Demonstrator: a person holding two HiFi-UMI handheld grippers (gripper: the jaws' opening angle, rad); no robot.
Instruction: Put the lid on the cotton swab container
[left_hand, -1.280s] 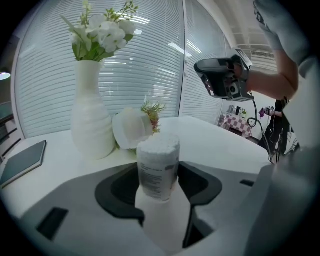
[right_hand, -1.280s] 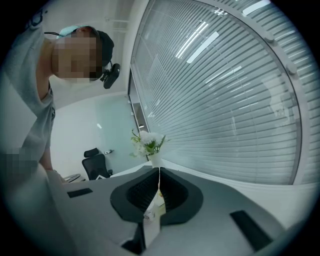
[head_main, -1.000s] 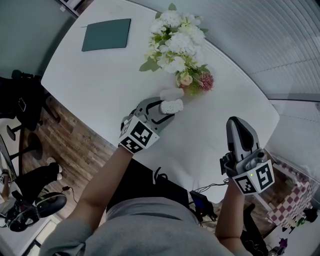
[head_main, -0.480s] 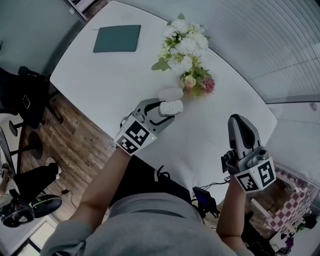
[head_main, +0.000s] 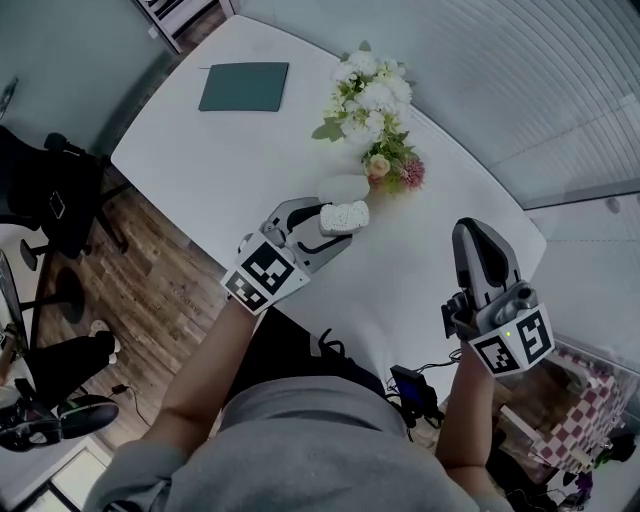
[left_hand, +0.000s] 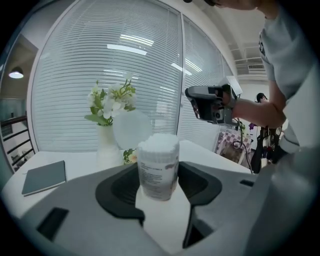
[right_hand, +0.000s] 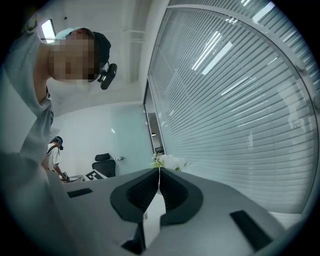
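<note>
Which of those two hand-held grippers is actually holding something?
The left hand-held gripper: its jaws clamp the lidless cotton swab container. The right hand-held gripper has its jaws closed together on nothing.

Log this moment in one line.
left hand-held gripper: shut on cotton swab container | right hand-held gripper: shut, empty | lid: not on

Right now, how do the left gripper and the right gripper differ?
The left gripper's fingers are shut on the swab container, which stands upright and lidless between them; the right gripper's fingers are shut together on nothing. The left gripper is held by the flowers; the right gripper is held apart from them, nearer the table's edge. Both are grey and of the same build.
</note>
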